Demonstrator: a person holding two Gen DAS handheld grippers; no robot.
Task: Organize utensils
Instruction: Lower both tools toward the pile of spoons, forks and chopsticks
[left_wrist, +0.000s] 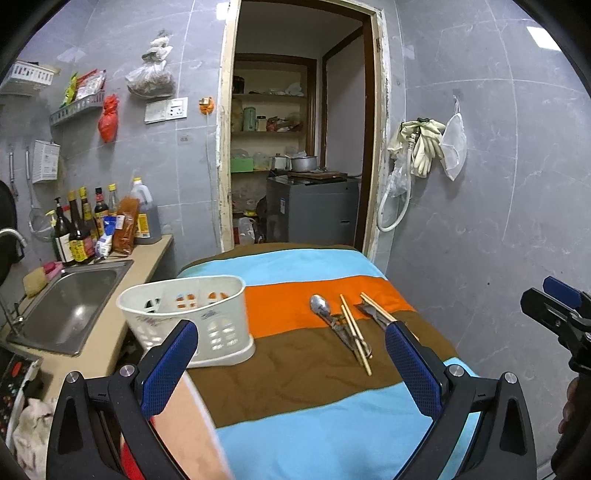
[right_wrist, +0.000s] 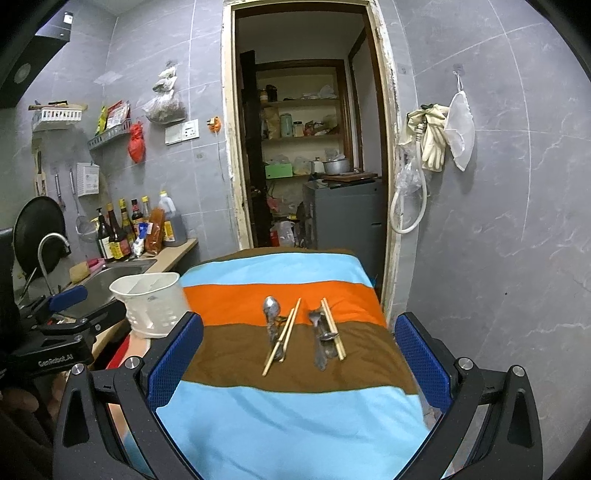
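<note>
I am holding both tongs spread wide and pinching nothing, the left tongs (left_wrist: 291, 365) and the right tongs (right_wrist: 299, 354) hanging above the striped cloth (right_wrist: 295, 424) of the worktop. The utensils are lying in two small heaps on the brown and orange stripes: a spoon (right_wrist: 271, 306) crossed by chopsticks (right_wrist: 282, 338) at 12 o'clock from the right tongs, a second heap (right_wrist: 327, 332) just beside it at 1 o'clock, and the white holder (left_wrist: 188, 314) at 10 o'clock from the left tongs. I think I am best going for one chopstick pair first, coming down along its length so the spoon under it is not dragged.
</note>
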